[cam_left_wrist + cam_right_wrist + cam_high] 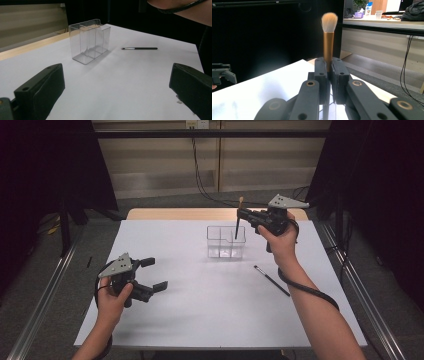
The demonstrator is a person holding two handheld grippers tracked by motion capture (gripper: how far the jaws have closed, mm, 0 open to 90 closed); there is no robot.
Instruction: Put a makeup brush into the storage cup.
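A clear plastic organiser (226,242) with several compartments stands on the white table (210,300), also seen as the clear box (89,41) in the left gripper view. My right gripper (242,215) holds a makeup brush (238,218) upright just above the organiser's right side, bristles up. In the right gripper view the jaws are shut on the gold ferrule of the brush (328,37). My left gripper (153,274) rests low at the table's left with its jaws wide apart and nothing between them. A thin black brush (271,280) lies on the table right of the organiser, visible too as the thin brush (140,48).
The table's wooden far edge (190,213) runs behind the organiser. Metal rails (45,290) flank both sides of the table. Black cables (200,175) hang against the back wall.
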